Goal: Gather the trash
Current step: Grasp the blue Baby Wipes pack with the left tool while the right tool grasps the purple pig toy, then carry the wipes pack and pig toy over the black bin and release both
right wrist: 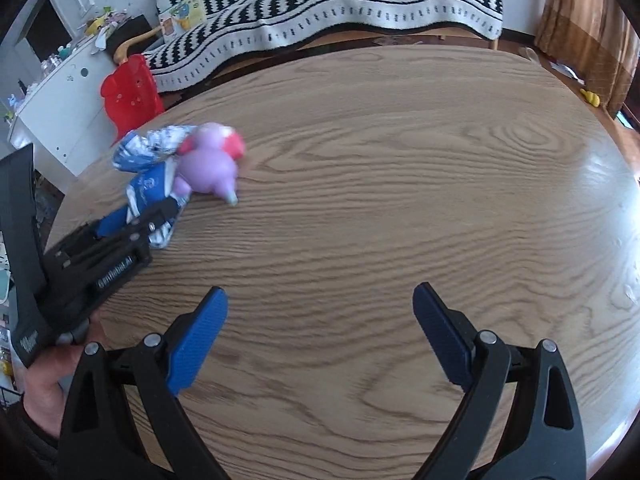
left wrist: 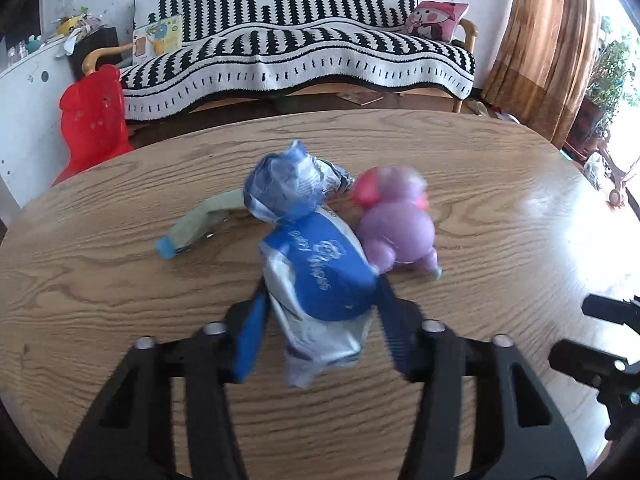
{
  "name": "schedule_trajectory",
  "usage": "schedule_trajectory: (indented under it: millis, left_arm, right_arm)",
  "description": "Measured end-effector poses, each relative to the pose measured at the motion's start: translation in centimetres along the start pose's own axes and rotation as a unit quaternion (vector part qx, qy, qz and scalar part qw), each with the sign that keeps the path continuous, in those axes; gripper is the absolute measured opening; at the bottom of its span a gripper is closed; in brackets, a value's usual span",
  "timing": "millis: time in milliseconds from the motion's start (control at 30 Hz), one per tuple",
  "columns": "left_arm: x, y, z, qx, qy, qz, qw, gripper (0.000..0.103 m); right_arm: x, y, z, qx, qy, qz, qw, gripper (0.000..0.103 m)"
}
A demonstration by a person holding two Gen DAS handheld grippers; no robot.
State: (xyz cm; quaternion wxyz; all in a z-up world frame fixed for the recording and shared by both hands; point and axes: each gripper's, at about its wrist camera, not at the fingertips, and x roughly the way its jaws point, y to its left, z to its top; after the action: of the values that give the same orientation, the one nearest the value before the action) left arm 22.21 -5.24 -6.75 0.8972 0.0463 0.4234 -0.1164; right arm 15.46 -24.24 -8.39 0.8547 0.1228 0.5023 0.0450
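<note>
A crumpled blue-and-silver wipes wrapper (left wrist: 320,276) lies on the round wooden table (left wrist: 120,280). My left gripper (left wrist: 322,286) is shut on its near half, a blue pad pressing each side. A purple and pink toy (left wrist: 400,232) touches the wrapper's right side. To the left lies a pale green piece with a blue end (left wrist: 196,228). In the right wrist view my right gripper (right wrist: 320,292) stands open over bare wood with nothing between its fingers. The wrapper (right wrist: 148,188), the toy (right wrist: 208,168) and the left gripper (right wrist: 160,216) are off to its left.
Beyond the table's far edge stands a sofa with a black-and-white cover (left wrist: 300,48). A red plastic stool (left wrist: 94,124) and a white cabinet (left wrist: 24,112) are at the left. A brown curtain (left wrist: 548,48) hangs at the right.
</note>
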Motion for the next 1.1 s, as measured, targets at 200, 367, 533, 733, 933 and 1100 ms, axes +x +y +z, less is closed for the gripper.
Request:
schedule_trajectory:
  millis: [200, 367, 533, 733, 933, 1100]
  left_arm:
    - [-4.6, 2.1, -2.5, 0.000, 0.025, 0.015, 0.9996, 0.046]
    - [-8.6, 5.3, -4.6, -0.031, 0.031, -0.005, 0.9990, 0.046]
    - [-8.9, 8.2, -4.7, -0.057, 0.026, 0.012, 0.9979, 0.046]
    - [-8.7, 9.2, -3.8, -0.079, 0.022, 0.008, 0.9966, 0.046]
    - [-8.5, 6.9, -3.5, -0.063, 0.024, -0.002, 0.9977, 0.046]
    - [-8.7, 2.9, -3.1, -0.034, 0.021, -0.017, 0.9990, 0.046]
  right_arm:
    - [2.0, 3.3, 1.7, -0.004, -0.001, 0.028, 1.000, 0.091]
    - [4.1, 6.3, 3.9, -0.003, 0.001, 0.039, 0.999, 0.091]
    - [7.1, 8.8, 7.4, -0.002, 0.009, 0.020, 1.000, 0.091]
    - [9.9, 10.9, 9.6, -0.014, 0.036, -0.008, 0.999, 0.084]
    - [7.3, 10.7, 7.1, -0.054, 0.028, -0.028, 0.998, 0.051]
    - [2.1, 7.0, 2.3, -0.066, 0.017, -0.036, 0.997, 0.051]
